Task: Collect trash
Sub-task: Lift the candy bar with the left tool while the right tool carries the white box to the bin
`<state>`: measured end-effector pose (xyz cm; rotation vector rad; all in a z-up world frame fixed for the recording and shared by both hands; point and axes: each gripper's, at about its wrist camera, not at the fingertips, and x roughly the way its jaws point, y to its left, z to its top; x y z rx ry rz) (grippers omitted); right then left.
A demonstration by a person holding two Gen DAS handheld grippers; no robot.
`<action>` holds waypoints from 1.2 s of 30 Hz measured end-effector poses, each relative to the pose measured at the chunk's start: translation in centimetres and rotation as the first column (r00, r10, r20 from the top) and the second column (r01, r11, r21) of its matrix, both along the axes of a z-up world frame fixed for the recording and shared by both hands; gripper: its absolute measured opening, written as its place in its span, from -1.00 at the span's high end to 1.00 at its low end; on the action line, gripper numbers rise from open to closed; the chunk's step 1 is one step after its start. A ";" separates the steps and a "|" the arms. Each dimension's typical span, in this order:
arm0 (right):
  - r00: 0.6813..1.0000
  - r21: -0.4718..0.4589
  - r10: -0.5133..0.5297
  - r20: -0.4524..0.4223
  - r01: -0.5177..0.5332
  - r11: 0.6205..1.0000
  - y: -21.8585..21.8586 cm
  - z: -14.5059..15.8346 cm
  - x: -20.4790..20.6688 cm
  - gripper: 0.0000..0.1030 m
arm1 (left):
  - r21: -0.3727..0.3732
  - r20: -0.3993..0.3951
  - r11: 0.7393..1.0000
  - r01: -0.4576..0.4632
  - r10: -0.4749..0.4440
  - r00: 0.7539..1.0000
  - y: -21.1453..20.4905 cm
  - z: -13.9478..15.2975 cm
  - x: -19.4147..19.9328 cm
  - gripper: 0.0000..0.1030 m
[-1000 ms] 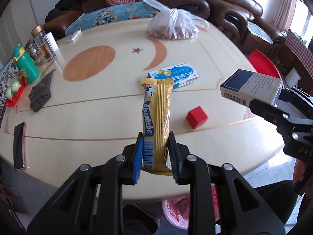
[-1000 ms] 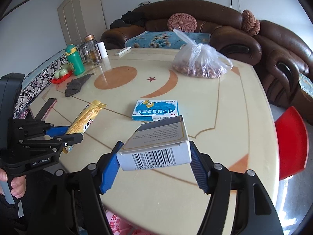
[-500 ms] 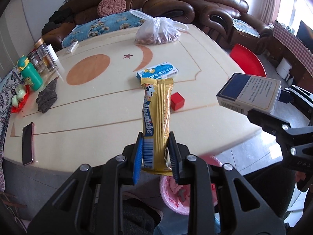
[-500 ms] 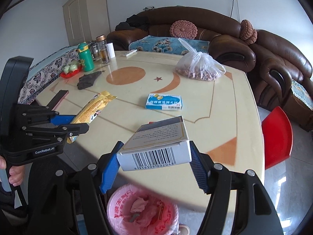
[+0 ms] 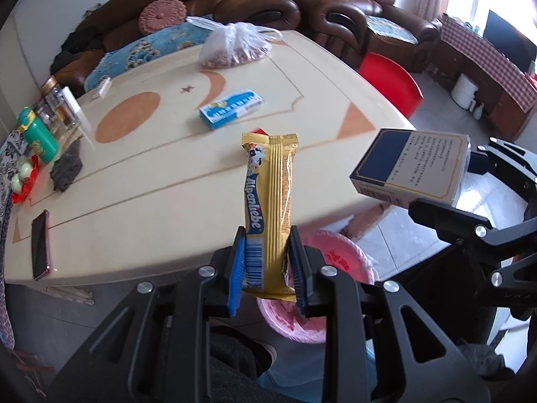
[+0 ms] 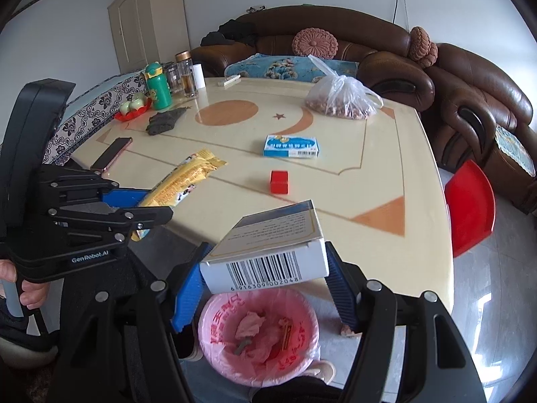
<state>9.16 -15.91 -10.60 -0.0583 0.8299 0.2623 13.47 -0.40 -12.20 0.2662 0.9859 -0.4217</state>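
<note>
Left hand-held gripper (image 5: 266,268) clamped candy wrapper (image 5: 268,201); right hand-held gripper (image 6: 265,278) clamped white box (image 6: 268,255). Pink-lined bin (image 6: 258,332) stood at six o'clock beneath box. I judged: centre both over bin mouth before releasing.

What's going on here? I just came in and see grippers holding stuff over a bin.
A person is clearing trash off the table with two handheld grippers. The left gripper is shut on a gold candy wrapper; the right gripper is shut on a small white and blue carton. Both are held past the table edge, above a pink-lined trash bin on the floor. Nothing has been dropped yet. A blue box and a red cube sit on the table.
</note>
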 end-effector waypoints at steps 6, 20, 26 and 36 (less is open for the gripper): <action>0.999 0.004 -0.003 -0.032 0.003 1.000 0.1 -1.4 -1.3 -0.25 | 0.008 -0.040 0.999 0.045 -0.045 0.998 -0.6 -1.9 -1.3 0.51; 0.990 0.021 -0.011 -0.138 0.014 1.000 0.4 -6.3 -2.4 -0.24 | 0.051 -0.136 0.994 0.099 -0.092 0.986 -1.7 -7.4 -2.0 0.51; 0.983 0.027 -0.017 -0.184 0.022 0.999 0.2 -8.5 -2.2 -0.25 | 0.067 -0.174 0.990 0.126 -0.113 0.978 -2.1 -9.3 -2.2 0.51; 0.955 0.040 -0.038 -0.293 0.052 0.998 -0.8 -13.3 -1.1 -0.25 | 0.086 -0.263 0.983 0.159 -0.132 0.956 -2.7 -13.7 -2.1 0.51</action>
